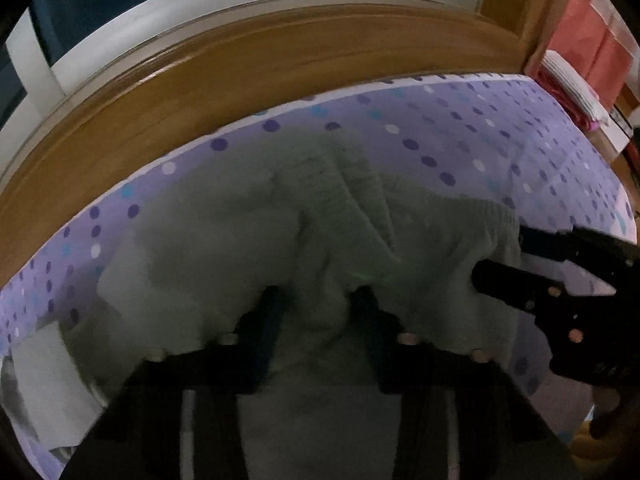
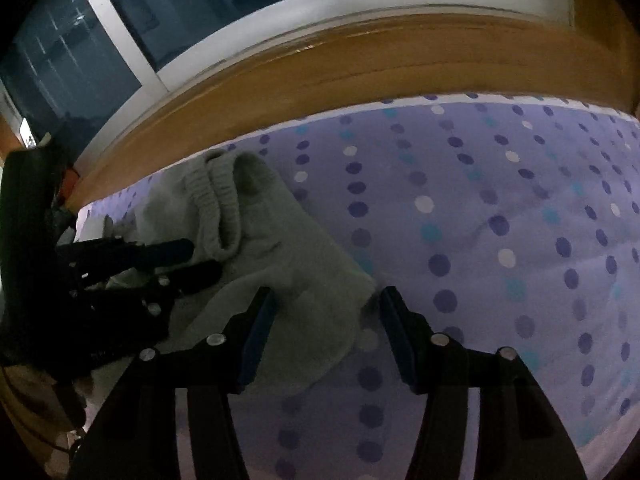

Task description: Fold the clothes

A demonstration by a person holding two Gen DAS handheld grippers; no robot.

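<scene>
While both grippers work the knit sweater [image 1: 248,248] on the bed [image 1: 500,148]:
Left gripper [image 1: 320,300] pinches a fold near sweater's middle; right gripper [image 2: 326,300] spread, jaws straddling its edge w/o pressing. Soft, light, floppy knit — best grabbed at ribbed cuff/hem.

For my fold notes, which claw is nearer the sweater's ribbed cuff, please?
Left. The left claw pinches fabric beside the ribbed cuff; the right claw straddles the sweater edge, farther off.
</scene>
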